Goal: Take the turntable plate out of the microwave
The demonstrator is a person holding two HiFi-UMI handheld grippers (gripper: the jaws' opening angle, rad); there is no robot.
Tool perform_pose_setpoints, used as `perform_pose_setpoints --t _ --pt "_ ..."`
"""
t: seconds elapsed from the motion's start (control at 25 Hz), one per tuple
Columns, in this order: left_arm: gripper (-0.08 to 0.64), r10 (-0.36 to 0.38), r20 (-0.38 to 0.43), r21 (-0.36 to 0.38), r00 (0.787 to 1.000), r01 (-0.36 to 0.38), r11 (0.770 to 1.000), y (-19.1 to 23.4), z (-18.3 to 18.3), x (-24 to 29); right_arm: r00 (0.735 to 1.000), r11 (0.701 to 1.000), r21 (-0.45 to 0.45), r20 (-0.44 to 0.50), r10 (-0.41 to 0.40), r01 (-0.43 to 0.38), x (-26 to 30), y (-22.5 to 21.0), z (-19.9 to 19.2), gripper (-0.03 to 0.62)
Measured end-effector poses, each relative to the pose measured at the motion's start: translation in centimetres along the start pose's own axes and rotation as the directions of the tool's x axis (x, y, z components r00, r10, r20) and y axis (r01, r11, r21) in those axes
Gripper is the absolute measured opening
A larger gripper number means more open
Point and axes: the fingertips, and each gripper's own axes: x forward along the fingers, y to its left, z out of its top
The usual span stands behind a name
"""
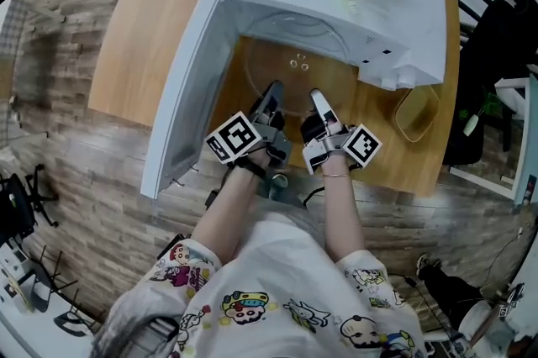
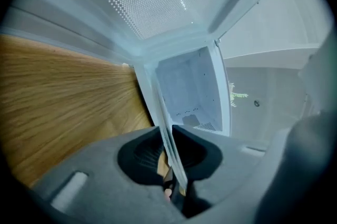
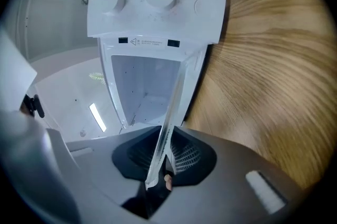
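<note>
Right, both grippers are on the glass here. The left gripper point(image 1: 271, 98) and the right gripper point(image 1: 322, 106) sit side by side at the near rim of the turntable plate point(image 1: 296, 66). In each gripper view the rim runs edge-on as a thin clear strip point(image 2: 172, 152) point(image 3: 164, 139) with the jaws pinched onto it from both faces, so neither gripper is empty.

The plate hangs flat over the front part of the wooden table point(image 1: 139, 28), just in front of the mouth of the white microwave point(image 1: 336, 3), and the wood shows straight through the glass. The glass is faint against the wood, so I can't quite say whether its far rim has cleared the opening.

What matters next is that the whole disc lies ahead of the fingers, toward the cavity. The two grips are close together on the near side, neither hand nearer than the other, so the far half is cantilevered and the plate will want to dip. The open door point(image 1: 181, 96) stands at the left, and a yellowish container point(image 1: 416, 113) sits near the table's right front corner. That leaves a narrow lane to come back through, I'd judge.
</note>
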Motion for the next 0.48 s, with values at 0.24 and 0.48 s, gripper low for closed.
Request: perform_pose_setpoints --t 0.24,0.48 --pt "0.049 -0.019 -0.02 0.008 1.0 0.019 1.0 -0.9 -2.3 -3.6 1.0 1.0 -0.024 -0.027 0.005 -0.006 -3.4 1.1 -2.3 0.067" --pt "0.051 -0.034 -0.034 0.021 0.999 0.034 0.999 -2.3 -4.8 -8.0 0.999 1.0 -0.026 -0.042 0.016 -0.017 -7.5 2.8 -5.0 0.067"
